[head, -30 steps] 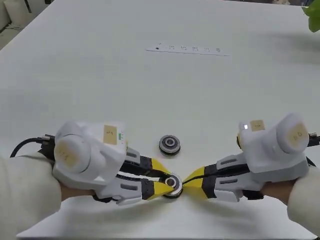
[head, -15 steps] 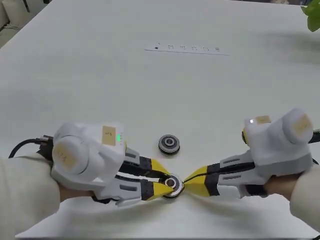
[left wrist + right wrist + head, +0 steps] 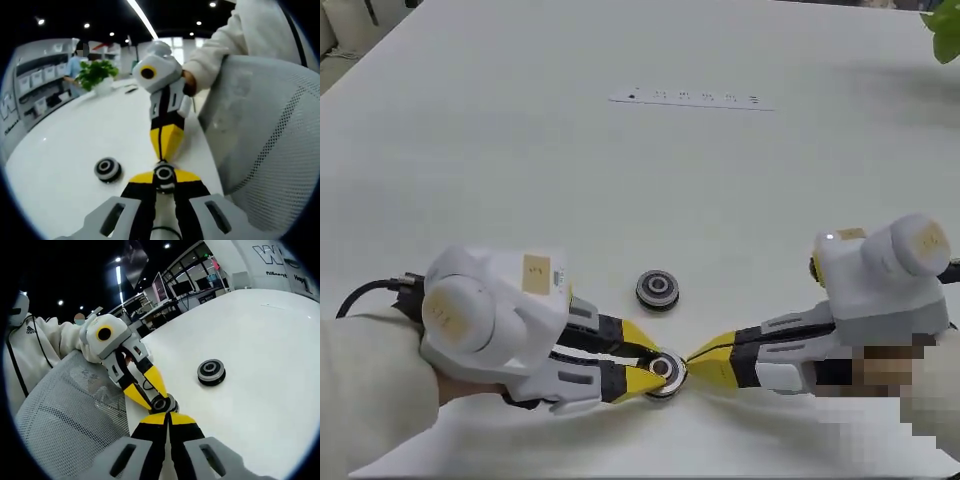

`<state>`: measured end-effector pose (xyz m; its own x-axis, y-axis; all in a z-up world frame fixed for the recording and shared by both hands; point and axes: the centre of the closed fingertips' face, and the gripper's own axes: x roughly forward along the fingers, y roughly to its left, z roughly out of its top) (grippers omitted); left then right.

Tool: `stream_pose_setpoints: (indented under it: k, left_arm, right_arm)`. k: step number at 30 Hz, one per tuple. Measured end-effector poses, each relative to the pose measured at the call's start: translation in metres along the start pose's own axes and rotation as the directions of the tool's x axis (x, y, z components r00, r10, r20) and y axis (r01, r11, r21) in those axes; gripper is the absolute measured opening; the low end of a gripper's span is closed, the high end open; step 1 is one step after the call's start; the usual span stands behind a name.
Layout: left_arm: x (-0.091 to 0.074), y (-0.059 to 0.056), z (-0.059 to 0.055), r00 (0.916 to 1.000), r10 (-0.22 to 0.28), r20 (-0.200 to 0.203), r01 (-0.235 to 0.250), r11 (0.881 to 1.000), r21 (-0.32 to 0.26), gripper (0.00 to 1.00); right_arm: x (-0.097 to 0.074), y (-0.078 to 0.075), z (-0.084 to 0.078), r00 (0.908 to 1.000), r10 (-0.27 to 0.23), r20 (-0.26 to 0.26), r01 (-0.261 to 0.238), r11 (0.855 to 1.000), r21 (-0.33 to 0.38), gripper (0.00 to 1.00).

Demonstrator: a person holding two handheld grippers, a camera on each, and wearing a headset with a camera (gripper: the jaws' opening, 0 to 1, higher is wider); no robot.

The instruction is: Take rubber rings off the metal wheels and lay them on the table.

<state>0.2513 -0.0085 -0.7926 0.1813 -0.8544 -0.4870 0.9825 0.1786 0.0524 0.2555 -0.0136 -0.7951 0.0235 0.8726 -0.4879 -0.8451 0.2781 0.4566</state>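
Wheel (image 3: pixel 663 367) clamped by left gripper (image 3: pixel 653 369); closed right gripper (image 3: pixel 695 361) touches it.

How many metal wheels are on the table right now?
2. The held wheel sits in the left gripper, the right gripper's tips at it; the free wheel lies just beyond.

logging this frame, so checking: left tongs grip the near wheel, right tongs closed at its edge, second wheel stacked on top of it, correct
The second wheel isn't stacked: the head view shows it flat on the table, apart from the near wheel. The left tongs do grip that one, with the right tongs closed at its edge.
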Motion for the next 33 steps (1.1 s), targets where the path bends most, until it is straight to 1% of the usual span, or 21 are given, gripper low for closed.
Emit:
stream_pose_setpoints:
  k: [10, 33]
  left_arm:
    - [0.0001, 0.0002, 0.0000, 1.0000, -0.004, -0.003, 0.004, 1.000, 0.003, 0.13]
    - [0.0004, 0.0003, 0.0004, 0.9999, -0.012, -0.003, 0.012, 1.000, 0.013, 0.13]
  right_arm:
    - [0.0009, 0.0026, 0.0022, 1.0000, 0.001, -0.007, -0.001, 1.000, -0.002, 0.00]
    - [0.0014, 0.0055, 0.0043, 1.0000, 0.009, 0.002, -0.009, 1.000, -0.003, 0.00]
